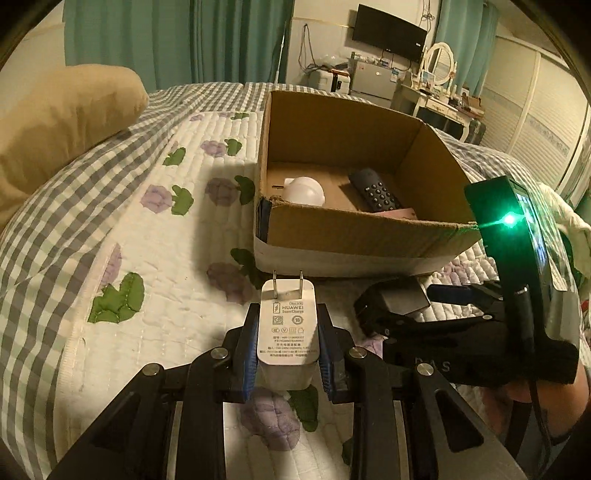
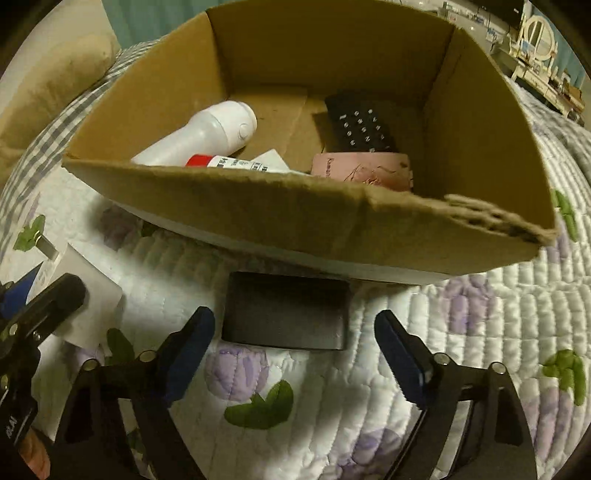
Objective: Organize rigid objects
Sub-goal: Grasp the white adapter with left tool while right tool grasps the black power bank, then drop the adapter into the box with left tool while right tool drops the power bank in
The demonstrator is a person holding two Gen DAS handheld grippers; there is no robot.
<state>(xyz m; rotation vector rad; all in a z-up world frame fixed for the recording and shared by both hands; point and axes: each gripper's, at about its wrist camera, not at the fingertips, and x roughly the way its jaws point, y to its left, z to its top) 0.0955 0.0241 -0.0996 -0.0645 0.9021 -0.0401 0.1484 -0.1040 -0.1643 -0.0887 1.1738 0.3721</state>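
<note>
My left gripper (image 1: 287, 325) is shut on a white Huawei charger (image 1: 288, 328), prongs pointing forward, just above the quilt in front of the cardboard box (image 1: 365, 232). The charger also shows at the left of the right wrist view (image 2: 88, 295). My right gripper (image 2: 295, 345) is open, its jaws wide on either side of a dark grey rectangular block (image 2: 286, 314) lying on the quilt against the box's near wall (image 2: 295, 221). The block also shows in the left wrist view (image 1: 402, 297). Inside the box lie a white bottle (image 2: 207, 134), a black remote (image 2: 360, 123), a pink item (image 2: 364, 170) and a red-and-white tube (image 2: 221, 161).
The box sits on a floral quilted bed cover (image 1: 147, 258) over a grey checked sheet (image 1: 33, 236). A tan pillow (image 1: 62, 122) lies at the far left. Behind the bed are a dresser with a mirror (image 1: 439, 62), a small fridge (image 1: 373, 79) and a wall television (image 1: 388, 31).
</note>
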